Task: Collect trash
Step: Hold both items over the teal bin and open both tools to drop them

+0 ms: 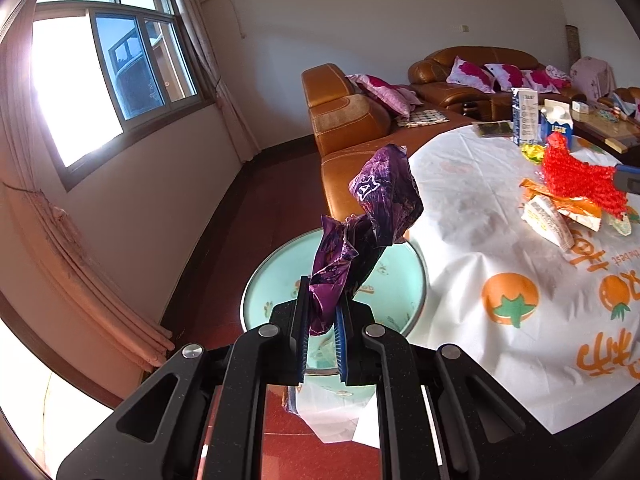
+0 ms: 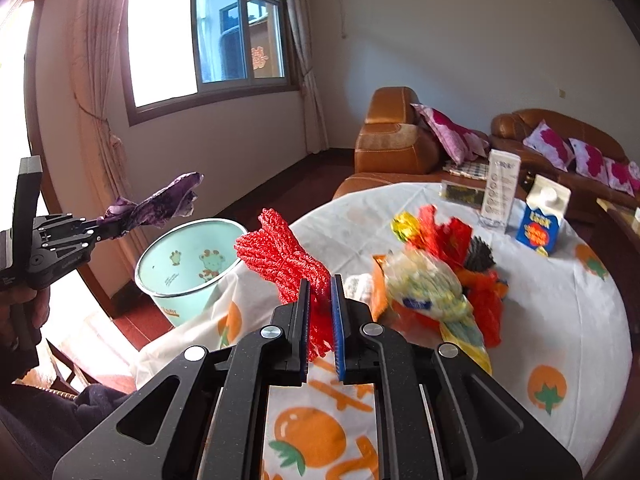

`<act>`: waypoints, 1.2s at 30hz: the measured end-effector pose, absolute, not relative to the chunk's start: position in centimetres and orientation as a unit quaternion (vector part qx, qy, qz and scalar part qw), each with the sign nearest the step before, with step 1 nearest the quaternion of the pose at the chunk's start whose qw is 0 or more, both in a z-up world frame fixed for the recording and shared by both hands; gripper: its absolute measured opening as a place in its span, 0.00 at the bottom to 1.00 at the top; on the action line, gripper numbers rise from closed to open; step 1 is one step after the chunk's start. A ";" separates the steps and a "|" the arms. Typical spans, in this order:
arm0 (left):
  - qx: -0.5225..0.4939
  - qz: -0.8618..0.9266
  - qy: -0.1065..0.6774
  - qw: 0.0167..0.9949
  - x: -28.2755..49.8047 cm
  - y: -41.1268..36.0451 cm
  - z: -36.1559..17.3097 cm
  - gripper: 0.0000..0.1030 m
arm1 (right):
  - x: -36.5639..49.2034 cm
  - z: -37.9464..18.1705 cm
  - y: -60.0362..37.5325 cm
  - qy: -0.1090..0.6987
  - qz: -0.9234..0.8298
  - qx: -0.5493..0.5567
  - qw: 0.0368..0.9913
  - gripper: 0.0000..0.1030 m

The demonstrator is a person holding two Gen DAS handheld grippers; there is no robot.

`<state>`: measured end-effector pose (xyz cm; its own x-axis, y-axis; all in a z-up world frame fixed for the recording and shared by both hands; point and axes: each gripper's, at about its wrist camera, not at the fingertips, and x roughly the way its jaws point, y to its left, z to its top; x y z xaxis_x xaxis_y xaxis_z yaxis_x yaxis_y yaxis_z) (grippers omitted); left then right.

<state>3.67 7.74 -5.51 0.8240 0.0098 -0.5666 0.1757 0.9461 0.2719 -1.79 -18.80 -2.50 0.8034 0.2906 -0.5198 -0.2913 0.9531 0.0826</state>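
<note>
My left gripper [image 1: 323,292] is shut on a crumpled purple wrapper [image 1: 376,216], held in the air above the pale green trash bin [image 1: 404,280] on the floor beside the table. From the right wrist view the same left gripper [image 2: 105,225] and purple wrapper [image 2: 160,202] hang left of and above the bin [image 2: 188,268]. My right gripper [image 2: 320,300] is shut on a red mesh net [image 2: 280,258], lifted above the white tablecloth [image 2: 560,320]. The red net [image 1: 580,178] also shows at the far right of the left wrist view.
Several wrappers [image 2: 440,280] lie heaped on the round table with the orange-print cloth. A blue milk carton [image 2: 542,216], a white box [image 2: 500,190] and a dark packet [image 2: 460,194] stand at its far side. Brown leather sofas [image 2: 396,140] lie behind. A person's hand [image 2: 24,308] holds the left gripper.
</note>
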 end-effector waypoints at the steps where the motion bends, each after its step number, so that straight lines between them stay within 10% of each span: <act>1: 0.156 -0.042 0.296 0.941 3.9 8.1 -5.6 0.10 | -1.2 -2.4 -18.6 0.274 0.157 -0.002 0.949 0.10; 36: 0.177 0.053 0.336 0.924 7.5 11.4 -8.3 0.10 | 10.6 -4.1 -6.8 0.290 0.240 -0.088 0.922 0.10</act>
